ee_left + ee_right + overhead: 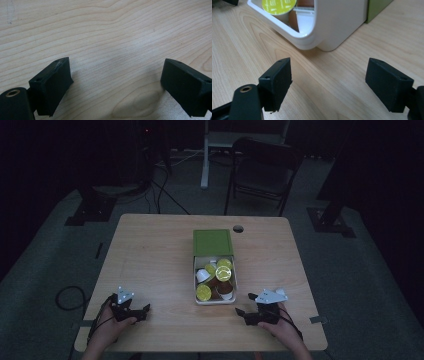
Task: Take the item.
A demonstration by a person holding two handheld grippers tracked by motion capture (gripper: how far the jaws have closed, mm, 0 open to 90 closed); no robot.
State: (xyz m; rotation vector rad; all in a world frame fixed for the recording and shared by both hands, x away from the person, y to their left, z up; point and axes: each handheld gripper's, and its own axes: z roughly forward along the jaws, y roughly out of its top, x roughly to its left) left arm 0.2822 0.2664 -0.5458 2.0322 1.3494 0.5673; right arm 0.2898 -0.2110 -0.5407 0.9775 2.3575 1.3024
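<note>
A white box (pixel 196 279) with a green sliding lid (pixel 213 242) pushed back sits mid-table. It holds several coffee capsules (pixel 223 273) with yellow-green or brown tops. In the right gripper view the box's near corner (pixel 329 27) and one yellow-green capsule (pixel 278 5) lie just ahead of the jaws. My right gripper (pixel 246 305) rests open on the table, right of the box's front. My left gripper (pixel 145 311) rests open near the front left edge, with bare wood (pixel 115 60) between its jaws.
The wooden table (pixel 150 255) has a cable hole (pixel 238 228) at the back. A folding chair (pixel 260 175) and a white stand (pixel 205 155) are on the dark floor beyond. Cables (pixel 67 297) trail at the left.
</note>
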